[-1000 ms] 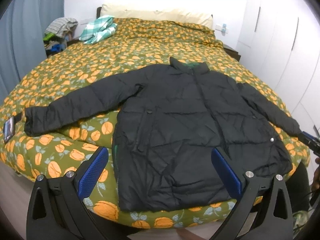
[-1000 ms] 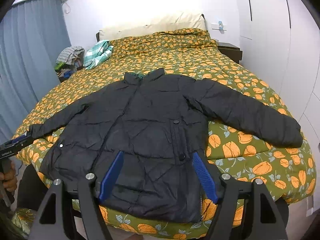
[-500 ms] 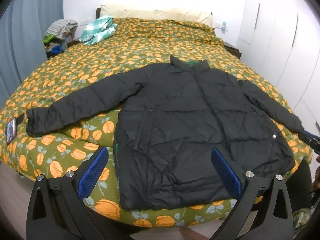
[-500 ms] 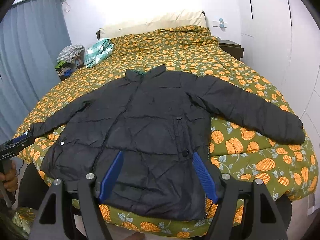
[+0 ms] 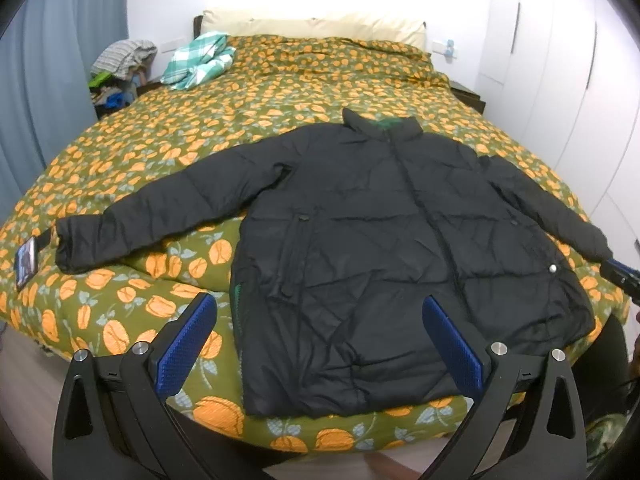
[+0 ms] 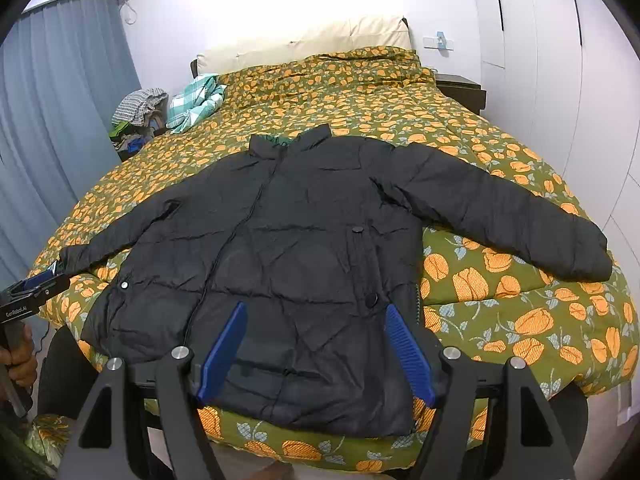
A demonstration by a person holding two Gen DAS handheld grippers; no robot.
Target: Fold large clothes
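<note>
A black puffer jacket [image 5: 400, 248] lies flat and front-up on the bed [image 5: 280, 92], spread across the near end of an olive quilt printed with orange fruit [image 6: 500, 300]. Its collar points toward the cream pillows [image 5: 320, 26] at the headboard and its hem lies near the foot edge, close to both cameras. Both sleeves are stretched out to the sides; in the left wrist view one sleeve reaches toward the left edge of the bed, where a hang tag [image 5: 26, 262] lies on the quilt just beside the cuff. The left gripper [image 5: 320, 336] hovers above the hem with its jaws spread wide, the blue pads [image 5: 188, 340] apart and nothing between them. The right gripper [image 6: 316, 348] likewise hangs over the lower front of the jacket, its jaws released and clear of the fabric. From the right wrist view, the left gripper also shows at the far left edge, gripped by the person's hand [image 6: 18, 356], near the tip of the other sleeve. A crumpled green plaid cloth [image 6: 196, 100] lies on the far side of the bed near the pillows, and a heap of clothes [image 6: 138, 116] sits beside the bed against the blue curtain [image 6: 52, 120]. White wardrobe doors [image 5: 560, 80] line the opposite wall.
</note>
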